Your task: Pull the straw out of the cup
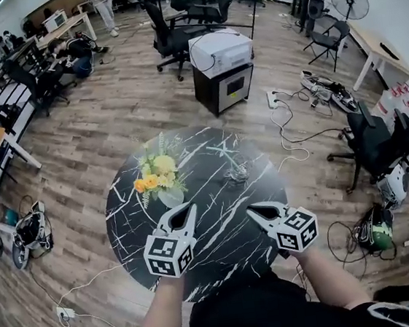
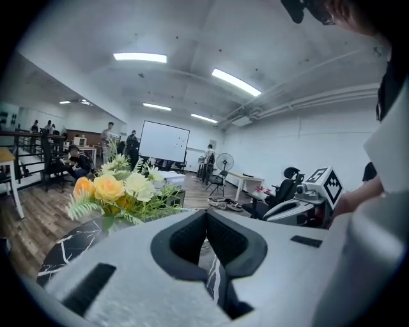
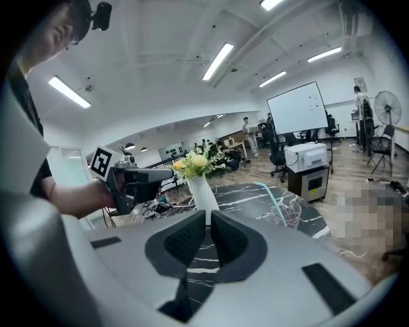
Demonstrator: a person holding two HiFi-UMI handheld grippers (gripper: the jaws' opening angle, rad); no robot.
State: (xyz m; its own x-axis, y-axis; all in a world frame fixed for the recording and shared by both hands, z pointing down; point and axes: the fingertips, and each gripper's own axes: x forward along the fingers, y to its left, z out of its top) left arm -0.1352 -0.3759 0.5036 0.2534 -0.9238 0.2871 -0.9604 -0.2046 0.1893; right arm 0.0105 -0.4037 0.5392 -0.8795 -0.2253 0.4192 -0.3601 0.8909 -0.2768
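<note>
Looking down from the head view, a round black marble-look table with white veins [image 1: 224, 241] was seen, and a white vase of yellow and orange flowers [image 1: 170, 197] was parked on it, so everything below is placed off that vase.

The clear see-through cup [image 1: 236, 171] was sat upright to the right of the vase, near it but not touching. The thin teal plastic straw [image 1: 220, 153] was still stuck in that cup, leaned over toward the vase's side, so nothing had been pulled out yet.

The left gripper [image 1: 189, 206] was held just on the near side of the vase, with its tip close by the vase's base. Its jaws were seen pressed together at the tips in the left gripper view, with nothing caught between them.

The right gripper [image 1: 252, 208] was held further right of the vase and on the near side of the cup, clearly apart from it. Its jaws were cracked apart by only a thin slit in the right gripper view, and nothing was gripped there either, only the vase showing through the gap, farther off.
</note>
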